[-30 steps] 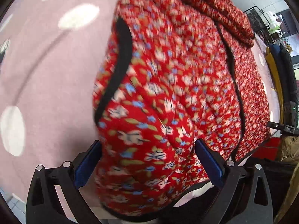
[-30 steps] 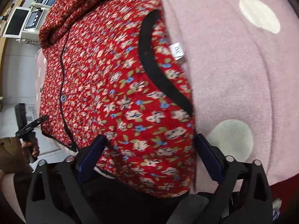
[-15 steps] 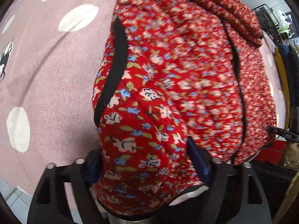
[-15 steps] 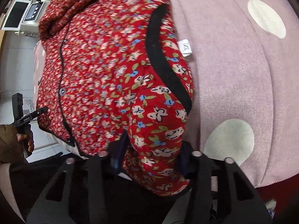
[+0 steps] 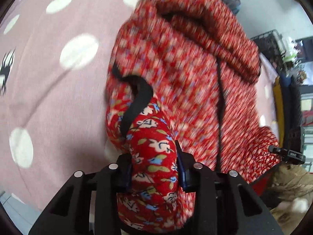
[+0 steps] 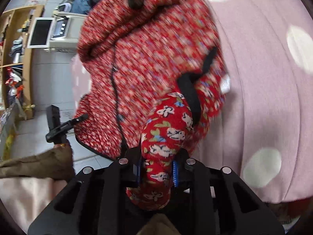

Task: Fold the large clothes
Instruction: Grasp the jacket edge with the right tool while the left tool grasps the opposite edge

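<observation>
- The left gripper (image 5: pixel 154 168) is clamped on a bunched fold of the red floral jacket (image 5: pixel 191 82); its two blue-padded fingers (image 5: pixel 181 168) press the cloth from both sides, and the fabric bulges above and below the grip.
- The right gripper (image 6: pixel 156 168) is likewise pinched shut on another bunched part of the jacket (image 6: pixel 148 62), with cloth squeezed between its blue pads (image 6: pixel 174 173).
- The jacket lies on a pink spotted cover (image 5: pixel 49 90), spreading away from both grippers; the far part is heaped into thick rolled folds.
- A black trim edge (image 5: pixel 137 105) curves up out of the left grip, and in the right view a matching black trim (image 6: pixel 192 98) runs just above the grip.
- A thin black front seam (image 5: pixel 221 117) runs along the jacket's length; the right view shows a button (image 6: pixel 119 117) on it.
- A small white label (image 6: pixel 225 83) sticks out at the jacket's edge beside the pink cover (image 6: pixel 264 98).
- The jacket's near hem hangs over the cover's edge, above pale floor tiles (image 6: pixel 54 90).
- In each view the other gripper's black body shows at that hem corner (image 5: pixel 287 153), (image 6: pixel 58 125).
- To the left of the left gripper the cover is bare of cloth; to the right of the right gripper likewise.
- Much of the jacket is motion-blurred in both views.
- A wooden shelf (image 6: pixel 21 39) and a white machine (image 6: pixel 56 33) stand beyond the jacket.
</observation>
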The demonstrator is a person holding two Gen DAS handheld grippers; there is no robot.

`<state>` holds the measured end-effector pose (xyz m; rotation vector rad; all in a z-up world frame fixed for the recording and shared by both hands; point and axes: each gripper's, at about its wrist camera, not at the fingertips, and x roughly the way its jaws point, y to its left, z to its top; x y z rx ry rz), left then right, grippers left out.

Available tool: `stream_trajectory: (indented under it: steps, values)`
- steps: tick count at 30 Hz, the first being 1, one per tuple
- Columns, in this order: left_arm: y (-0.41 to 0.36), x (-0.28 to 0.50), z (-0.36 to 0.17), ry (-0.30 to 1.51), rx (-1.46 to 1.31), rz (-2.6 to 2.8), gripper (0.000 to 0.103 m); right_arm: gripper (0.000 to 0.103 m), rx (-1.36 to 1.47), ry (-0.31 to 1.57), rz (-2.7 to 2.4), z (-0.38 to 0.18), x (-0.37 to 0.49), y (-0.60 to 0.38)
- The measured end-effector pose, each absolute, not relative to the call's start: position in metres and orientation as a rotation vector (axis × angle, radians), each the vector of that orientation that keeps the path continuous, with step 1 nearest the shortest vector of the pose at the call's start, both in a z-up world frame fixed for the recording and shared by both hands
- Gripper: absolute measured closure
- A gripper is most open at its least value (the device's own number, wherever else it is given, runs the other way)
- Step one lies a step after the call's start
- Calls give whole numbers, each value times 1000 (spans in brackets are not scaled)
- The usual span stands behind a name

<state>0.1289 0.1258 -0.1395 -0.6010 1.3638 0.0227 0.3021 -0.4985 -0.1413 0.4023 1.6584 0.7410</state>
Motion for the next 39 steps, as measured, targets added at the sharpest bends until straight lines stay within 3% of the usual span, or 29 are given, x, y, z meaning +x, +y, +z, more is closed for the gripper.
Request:
stream_trajectory:
  steps: [10, 16, 21, 24, 26, 28, 31, 36, 39]
  values:
    - [186, 293, -38, 1122, -540, -18, 71, 82, 607, 1392, 814, -61, 479, -457]
    - [246, 363, -52, 1153, -743, 51, 70, 82, 827, 1323, 665, -72, 561, -469]
    - [265, 371, -86, 1190, -1001, 20, 59, 82, 900, 1390, 538, -116, 579, -482]
    - [287, 354, -87, 1097, -1164, -19, 47, 82, 913, 1405, 514, -132, 585, -484]
    - [307, 341, -72, 1011, -1175, 19, 32, 82, 937, 1410, 499, -139, 591, -486]
    - [329, 324, -51, 940, -1132, 101, 24, 82, 956, 1429, 483, -148, 599, -483]
    - [325, 310, -26, 952, -1002, 154, 24, 82, 969, 1437, 459, -160, 605, -478]
    - [221, 309, -5, 1048, -511, 175, 12, 81, 1149, 1426, 353, -193, 610, -486]
    - [154, 310, -18, 1085, -319, 134, 8, 73, 1326, 1411, 304, -208, 604, -491]
